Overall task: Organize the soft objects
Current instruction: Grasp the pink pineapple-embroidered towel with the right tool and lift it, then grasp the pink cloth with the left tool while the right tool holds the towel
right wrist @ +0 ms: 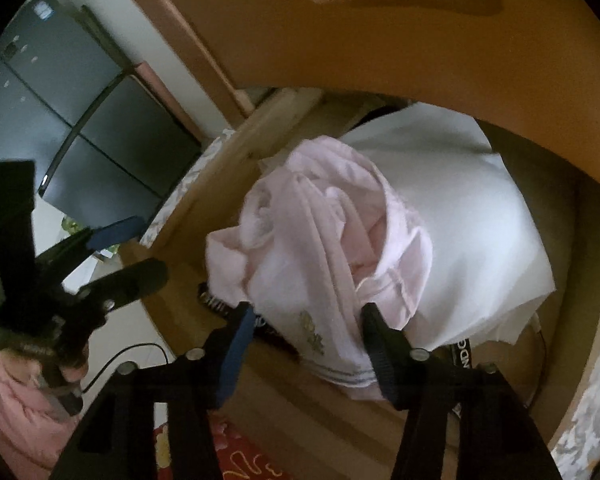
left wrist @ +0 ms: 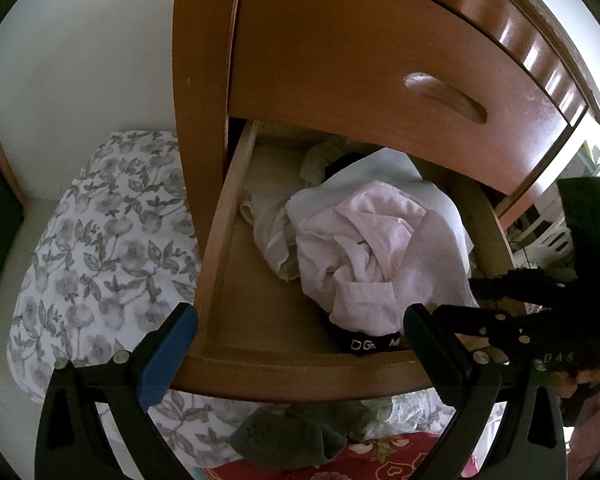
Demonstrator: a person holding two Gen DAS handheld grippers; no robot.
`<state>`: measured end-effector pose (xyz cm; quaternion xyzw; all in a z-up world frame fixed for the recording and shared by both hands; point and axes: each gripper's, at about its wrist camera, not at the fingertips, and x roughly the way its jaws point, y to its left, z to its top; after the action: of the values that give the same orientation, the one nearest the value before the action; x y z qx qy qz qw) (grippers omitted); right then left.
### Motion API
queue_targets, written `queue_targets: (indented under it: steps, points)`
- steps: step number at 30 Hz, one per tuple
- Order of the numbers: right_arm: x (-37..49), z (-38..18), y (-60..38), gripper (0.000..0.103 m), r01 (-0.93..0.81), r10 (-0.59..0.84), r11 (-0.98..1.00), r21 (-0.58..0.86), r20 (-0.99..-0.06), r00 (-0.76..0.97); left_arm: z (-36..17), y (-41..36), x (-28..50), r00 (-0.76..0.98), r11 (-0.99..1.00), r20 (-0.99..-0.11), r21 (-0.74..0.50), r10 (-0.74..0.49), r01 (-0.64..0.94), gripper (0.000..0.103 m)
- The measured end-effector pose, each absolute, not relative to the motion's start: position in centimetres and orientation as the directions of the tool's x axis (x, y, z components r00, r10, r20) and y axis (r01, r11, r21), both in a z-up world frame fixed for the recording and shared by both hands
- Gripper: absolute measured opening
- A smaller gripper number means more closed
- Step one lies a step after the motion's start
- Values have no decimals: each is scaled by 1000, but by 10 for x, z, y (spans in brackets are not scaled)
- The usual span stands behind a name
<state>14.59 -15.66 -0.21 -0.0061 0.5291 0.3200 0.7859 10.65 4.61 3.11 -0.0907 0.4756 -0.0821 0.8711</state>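
Both grippers open: right gripper (right wrist: 306, 326) straddles pink garment's (right wrist: 320, 248) lower edge, pads not pressing; left gripper (left wrist: 300, 320) wide, empty, above drawer (left wrist: 300, 372) front. Garment lies crumpled in drawer on white cloth (right wrist: 460, 200).

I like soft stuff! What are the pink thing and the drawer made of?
Pink garment: looks like thin, matte cotton-type fabric; it crumples into soft folds. Drawer: seems wood or wood-look board, smooth and slightly glossy, with faint grain.

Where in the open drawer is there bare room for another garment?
Bare drawer floor runs between the left side wall and the pink garment, up to the front rim. The middle and right are crowded: pink garment, white cloth, black waistband.
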Motion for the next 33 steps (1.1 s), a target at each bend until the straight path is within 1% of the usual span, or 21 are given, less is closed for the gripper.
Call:
queue_targets:
  steps: [1, 4, 5, 7, 12, 17, 19, 21, 22, 24, 25, 27, 28, 29, 30, 31, 33]
  points:
    - [143, -1, -156, 43, -516, 491, 795, 318, -837, 241, 32, 45, 106, 534, 970, -814, -236, -230, 58, 102]
    - [137, -2, -152, 31, -518, 469, 806, 286, -843, 264, 33, 43, 105, 535, 970, -813, -234, -232, 66, 102]
    - [135, 0, -154, 29, -514, 465, 810, 282, -842, 272, 34, 42, 105, 534, 971, -813, -231, -231, 68, 102]
    - [131, 1, -157, 16, -499, 463, 822, 277, -834, 300, 34, 40, 105, 534, 972, -815, -222, -225, 71, 102]
    - [114, 8, -166, 14, -489, 469, 832, 262, -801, 371, 35, 34, 108, 529, 975, -820, -203, -218, 86, 102]
    - [105, 16, -194, 13, -412, 457, 868, 278, -772, 441, 35, 23, 112, 516, 975, -828, -185, -220, 119, 102]
    - [103, 20, -206, 13, -375, 455, 879, 294, -754, 474, 33, 18, 115, 507, 975, -833, -178, -223, 136, 96]
    - [99, 27, -216, 13, -357, 457, 883, 306, -735, 501, 29, 12, 121, 477, 969, -845, -190, -243, 157, 83]
    - [97, 31, -222, 13, -346, 458, 884, 314, -724, 516, 27, 10, 123, 463, 967, -850, -199, -252, 160, 80]
    - [94, 34, -230, 13, -331, 460, 886, 326, -712, 531, 23, 5, 127, 440, 962, -857, -213, -268, 171, 71]
    - [92, 35, -234, 13, -323, 461, 886, 333, -706, 537, 21, 2, 129, 433, 961, -860, -212, -269, 176, 69]
    - [90, 37, -242, 13, -305, 462, 887, 348, -696, 549, 17, -2, 132, 419, 962, -869, -206, -264, 180, 58]
    - [86, 40, -249, 13, -299, 462, 887, 352, -693, 553, 14, -4, 133, 410, 962, -873, -205, -263, 181, 55]
    - [86, 41, -251, 13, -295, 461, 887, 355, -692, 556, 11, -6, 135, 398, 962, -879, -205, -262, 180, 47]
    - [86, 42, -253, 13, -290, 460, 888, 358, -690, 558, 9, -8, 136, 390, 961, -883, -207, -263, 182, 43]
    - [86, 42, -254, 13, -287, 460, 888, 360, -689, 559, 6, -10, 137, 383, 961, -885, -208, -265, 183, 41]
    - [84, 43, -255, 13, -286, 461, 887, 362, -688, 561, 2, -12, 139, 380, 963, -889, -201, -257, 181, 35]
